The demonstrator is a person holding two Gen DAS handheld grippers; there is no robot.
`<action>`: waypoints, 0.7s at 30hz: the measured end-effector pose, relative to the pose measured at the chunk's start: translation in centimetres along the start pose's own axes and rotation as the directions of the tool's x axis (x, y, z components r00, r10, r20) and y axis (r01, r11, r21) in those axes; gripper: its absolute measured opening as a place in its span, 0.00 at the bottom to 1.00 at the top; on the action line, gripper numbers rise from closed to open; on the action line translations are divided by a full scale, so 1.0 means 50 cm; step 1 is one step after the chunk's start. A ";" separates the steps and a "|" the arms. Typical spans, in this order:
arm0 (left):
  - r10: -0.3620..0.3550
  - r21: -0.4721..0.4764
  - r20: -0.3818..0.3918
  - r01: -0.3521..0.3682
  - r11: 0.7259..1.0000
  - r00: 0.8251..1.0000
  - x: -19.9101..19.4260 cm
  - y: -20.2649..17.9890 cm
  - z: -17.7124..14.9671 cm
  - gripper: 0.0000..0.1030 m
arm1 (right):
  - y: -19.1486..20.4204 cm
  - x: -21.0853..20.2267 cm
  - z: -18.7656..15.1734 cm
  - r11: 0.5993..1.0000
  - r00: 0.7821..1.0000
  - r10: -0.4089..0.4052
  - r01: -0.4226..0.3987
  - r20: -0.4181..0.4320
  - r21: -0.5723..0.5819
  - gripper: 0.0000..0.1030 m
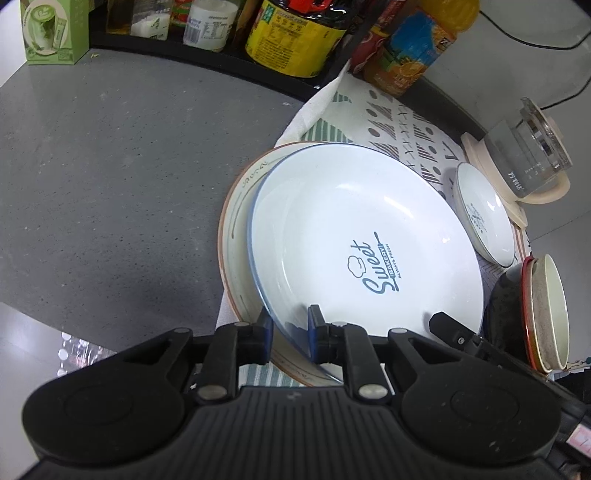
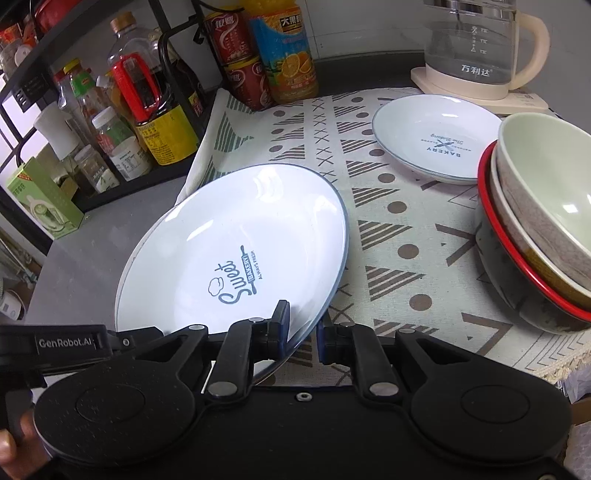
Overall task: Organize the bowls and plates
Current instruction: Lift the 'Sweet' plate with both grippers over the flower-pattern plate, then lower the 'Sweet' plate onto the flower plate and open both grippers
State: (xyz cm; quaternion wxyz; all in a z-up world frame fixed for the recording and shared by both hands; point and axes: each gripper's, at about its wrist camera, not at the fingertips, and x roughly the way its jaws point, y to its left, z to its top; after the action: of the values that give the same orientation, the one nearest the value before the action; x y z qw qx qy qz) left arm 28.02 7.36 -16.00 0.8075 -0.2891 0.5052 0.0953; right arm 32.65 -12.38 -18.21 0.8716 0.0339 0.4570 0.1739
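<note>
Most of the brown-rimmed plate (image 1: 236, 206) was hidden under the white plate (image 1: 369, 236). The kettle (image 2: 476, 44) was cut off at the top edge of the right wrist view. The stacked bowls (image 2: 535, 221) were cut off at the right edge. The shelf bottles (image 1: 295, 33) were cut off at the top of the left wrist view.

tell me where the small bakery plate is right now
The small bakery plate lies flat on the patterned cloth at the far right, just in front of the glass kettle and behind the stacked bowls.
</note>
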 end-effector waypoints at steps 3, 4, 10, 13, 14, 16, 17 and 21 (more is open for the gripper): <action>0.021 -0.005 0.008 -0.021 1.000 1.000 -0.014 0.001 0.008 0.20 | 0.005 0.002 0.006 1.000 1.000 -0.004 0.004 -0.003 -0.007 0.14; 0.034 0.002 0.033 -0.034 0.999 0.999 -0.023 0.000 0.010 0.23 | 0.005 0.003 0.006 1.000 1.000 -0.007 0.007 -0.002 -0.011 0.14; 0.065 -0.037 0.102 -0.062 0.997 0.993 -0.043 0.024 0.026 0.40 | -0.006 0.009 0.004 1.000 1.000 -0.004 0.004 -0.012 0.009 0.13; 0.074 -0.053 0.093 -0.069 0.996 0.993 -0.031 0.037 0.026 0.40 | -0.007 0.012 0.005 1.000 1.000 -0.002 0.002 -0.019 0.013 0.13; 0.076 -0.058 0.087 -0.072 0.996 0.993 -0.026 0.039 0.026 0.40 | -0.007 0.013 0.005 1.000 1.000 0.000 0.001 -0.023 0.016 0.13; 0.073 -0.058 0.081 -0.069 0.996 0.994 -0.017 0.041 0.025 0.40 | -0.004 0.018 0.005 1.000 1.000 -0.002 0.003 -0.030 0.017 0.14; 0.077 -0.055 0.078 -0.073 0.996 0.994 -0.013 0.040 0.025 0.40 | -0.005 0.021 0.004 1.000 0.999 -0.002 0.003 -0.034 0.018 0.14; 0.099 -0.045 0.074 -0.096 0.994 0.992 0.001 0.038 0.025 0.40 | -0.002 0.030 0.003 1.000 0.999 0.000 0.002 -0.049 0.027 0.16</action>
State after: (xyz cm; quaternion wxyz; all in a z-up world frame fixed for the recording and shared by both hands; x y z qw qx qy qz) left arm 28.16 9.63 -16.35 0.8142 -0.2771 0.4857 0.1562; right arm 33.61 -11.94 -19.31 0.8597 0.0412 0.4806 0.1680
